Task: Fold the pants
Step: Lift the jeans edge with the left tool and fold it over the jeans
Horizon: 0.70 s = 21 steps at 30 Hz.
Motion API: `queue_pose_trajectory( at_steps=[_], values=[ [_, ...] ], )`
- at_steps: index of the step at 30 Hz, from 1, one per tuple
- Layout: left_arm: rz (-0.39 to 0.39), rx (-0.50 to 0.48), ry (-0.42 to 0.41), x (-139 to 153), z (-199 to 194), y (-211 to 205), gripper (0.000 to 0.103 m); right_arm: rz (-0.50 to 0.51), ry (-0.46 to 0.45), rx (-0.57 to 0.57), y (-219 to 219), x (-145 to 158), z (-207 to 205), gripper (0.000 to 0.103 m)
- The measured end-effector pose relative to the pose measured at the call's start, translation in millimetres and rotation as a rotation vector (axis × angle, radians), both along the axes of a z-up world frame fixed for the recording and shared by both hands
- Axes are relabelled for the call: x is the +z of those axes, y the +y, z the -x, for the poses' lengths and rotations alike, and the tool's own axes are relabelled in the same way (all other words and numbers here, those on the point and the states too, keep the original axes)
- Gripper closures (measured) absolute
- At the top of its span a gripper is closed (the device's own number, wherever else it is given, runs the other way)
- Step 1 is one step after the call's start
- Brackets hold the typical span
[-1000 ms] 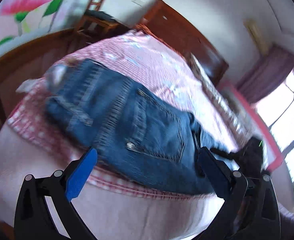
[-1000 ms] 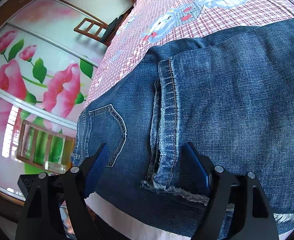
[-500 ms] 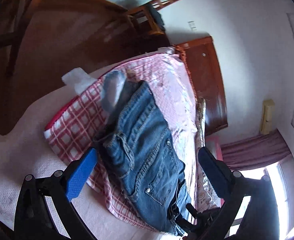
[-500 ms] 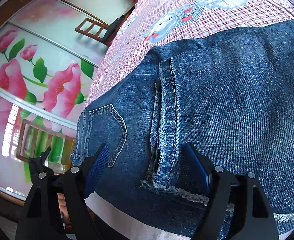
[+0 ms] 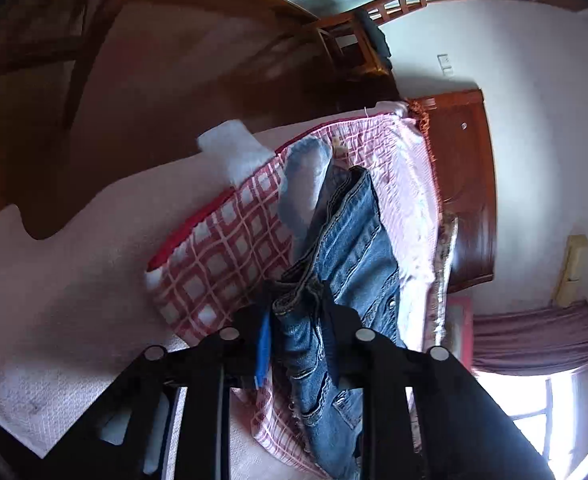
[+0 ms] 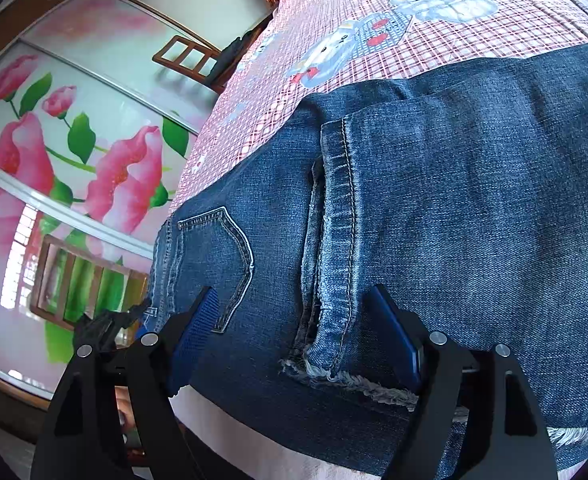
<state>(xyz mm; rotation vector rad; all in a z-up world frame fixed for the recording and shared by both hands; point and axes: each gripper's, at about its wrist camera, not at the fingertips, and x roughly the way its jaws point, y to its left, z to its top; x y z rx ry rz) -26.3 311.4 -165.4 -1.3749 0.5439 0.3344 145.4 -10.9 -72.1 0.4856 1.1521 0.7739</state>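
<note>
Blue jeans (image 5: 358, 248) lie folded on a pink checked bedspread (image 5: 222, 256). My left gripper (image 5: 294, 308) is closing its jaws, and the bunched waistband end of the jeans fills the gap, pressed by both pads. In the right wrist view the jeans (image 6: 474, 200) spread across the bed, a back pocket (image 6: 218, 256) at the left. My right gripper (image 6: 294, 304) stands open, its blue pads (image 6: 198, 320) on either side of a frayed leg hem (image 6: 334, 320) without pinching it. The black tip of the left gripper (image 6: 110, 324) shows at the waistband corner.
The bed's pale pink cover (image 5: 74, 280) hangs over the near edge. A wooden headboard (image 5: 466, 184) stands at the far end, a wooden chair (image 5: 358, 40) beyond the bed. A sliding wardrobe door with pink flowers (image 6: 54, 160) is at the left. A bright window (image 5: 534, 400) lies right.
My left gripper rolled, came down to the waistband end and went from wide open to closed on the denim. The right gripper and the hem between its pads stayed still.
</note>
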Motion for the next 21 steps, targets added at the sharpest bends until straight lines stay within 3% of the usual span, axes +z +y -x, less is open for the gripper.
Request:
queue_pose_trajectory(
  at_steps=[6, 9, 12, 15, 18, 21],
  values=[
    [-0.137, 0.012, 0.066, 29, -7, -16, 0.089, -0.009, 0.010, 0.003, 0, -1, 0, 0.026],
    [-0.278, -0.022, 0.089, 55, -13, -27, 0.089, -0.007, 0.007, 0.002, -1, -1, -1, 0.026],
    [-0.363, -0.045, 0.087, 75, -16, -33, 0.089, -0.010, 0.011, 0.000, -1, -1, -2, 0.026],
    [-0.440, -0.084, 0.194, 84, -25, -34, 0.089, -0.012, 0.018, -0.001, -3, -2, -5, 0.026],
    [-0.435, -0.082, 0.245, 81, -25, -29, 0.089, -0.024, 0.021, 0.002, -6, -4, -6, 0.026],
    [-0.554, -0.117, 0.297, 99, -32, -44, 0.089, -0.028, 0.019, 0.004, -7, -5, -6, 0.026]
  ],
)
